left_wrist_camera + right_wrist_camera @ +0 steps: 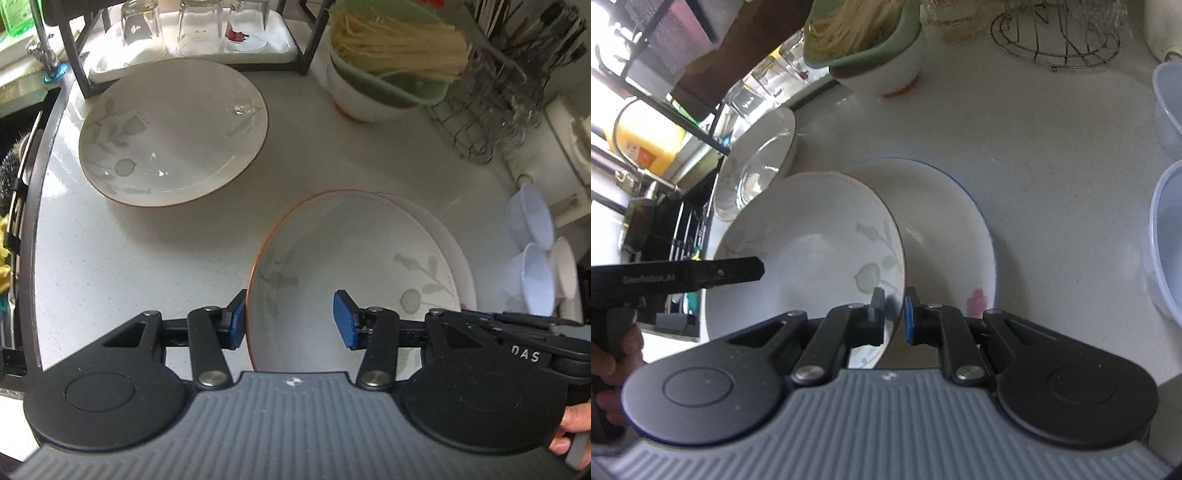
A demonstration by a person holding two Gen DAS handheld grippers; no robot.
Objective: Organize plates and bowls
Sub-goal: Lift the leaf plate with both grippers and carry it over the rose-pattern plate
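A leaf-patterned plate (351, 266) with an orange rim hangs tilted over a white plate (945, 221) that has a blue rim and a pink flower. My right gripper (894, 314) is shut on the leaf plate's (812, 236) near rim. My left gripper (290, 321) is open and straddles the opposite rim, one blue pad (236, 321) outside it and the other over the plate's inside, neither pressing. One of its fingers (738, 271) shows in the right wrist view. A second leaf plate (173, 133) lies flat on the white counter (129, 258) at the back left.
A white bowl holding a green strainer of noodles (388, 74) stands at the back. Upturned glasses (192, 33) sit on a tray under a black rack. A wire stand (480, 110) and clear plastic cups (532, 266) are to the right, a sink (14, 221) to the left.
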